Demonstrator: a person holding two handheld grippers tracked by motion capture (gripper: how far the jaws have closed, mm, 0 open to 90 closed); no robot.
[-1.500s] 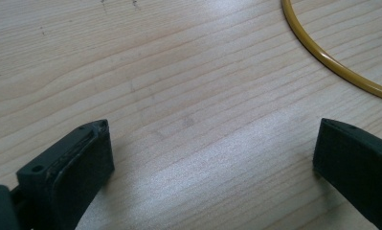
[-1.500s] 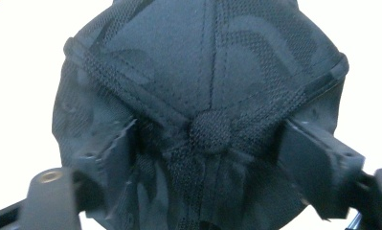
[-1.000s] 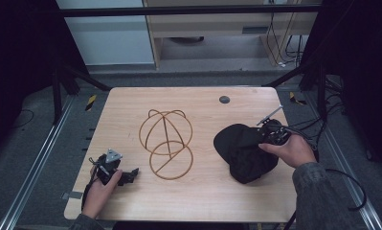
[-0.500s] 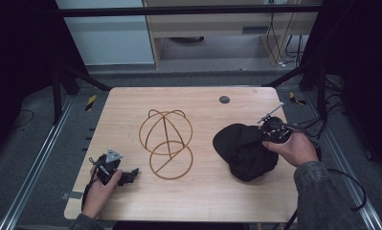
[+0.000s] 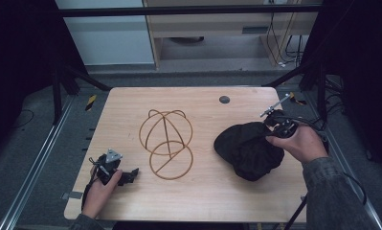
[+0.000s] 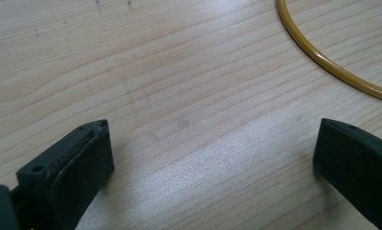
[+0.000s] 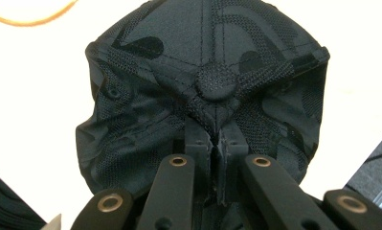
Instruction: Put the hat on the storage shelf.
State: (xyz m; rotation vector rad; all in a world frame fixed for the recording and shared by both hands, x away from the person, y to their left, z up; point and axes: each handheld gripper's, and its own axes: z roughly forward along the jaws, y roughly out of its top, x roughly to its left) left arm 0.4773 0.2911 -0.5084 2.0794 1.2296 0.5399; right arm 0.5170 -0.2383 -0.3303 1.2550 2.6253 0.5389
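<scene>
Right gripper [image 5: 273,125] was clamped on the black mesh-fabric cap [image 5: 248,149], its jaws pressed together on a fold of cloth just below the crown button [image 7: 216,84] (seen in the right gripper view). That cap lay crumpled on the light wooden table [image 5: 203,201] at the right side, well apart from the round golden wire-frame stand [image 5: 166,142] at the centre. Left gripper [image 5: 126,175] rested low at the near left of the table, jaws spread wide with bare wood between them, holding nothing. One curved golden wire of the stand passed just beyond its jaws.
</scene>
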